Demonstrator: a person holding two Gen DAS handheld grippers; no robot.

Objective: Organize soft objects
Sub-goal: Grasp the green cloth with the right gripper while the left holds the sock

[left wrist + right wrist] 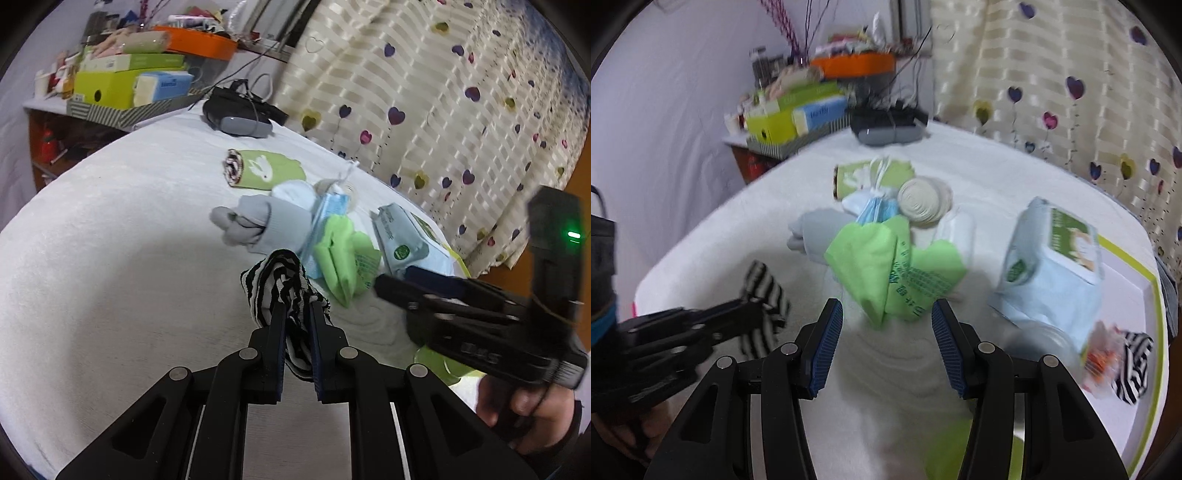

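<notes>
We see the left gripper (298, 306) closed on a striped sock (279, 284), black and white, which hangs between its two fingers above the white tabletop (110, 258). In the right wrist view the same sock (762, 295) is at the left side, held by that gripper (753, 308).

The right gripper (887, 310) is open, its blue pads (827, 347) wide apart and nothing between them. It hovers just in front of a green bag (886, 266), which lies crumpled on the tabletop (997, 173). From the left wrist view this gripper (384, 286) comes in from the right, near the green bag (343, 258), and a hand (524, 406) holds it.

Behind the green bag lies a pile of soft things: a grey sock (255, 225), a blue mask (877, 210), a rolled cream cloth (923, 201) and a green roll with a white rabbit (266, 170). A pale blue wipes pack (1052, 266) stands to the right of the bag, partly on a white tray with green rim (1137, 266). On this tray, near its front corner, lies a second striped sock (1134, 365), just beside a blurred orange and white thing which we cannot identify.

At the far edge of the tabletop is a dark grey device (240, 114) with cables, and beyond it a shelf with boxes (122, 85).
</notes>
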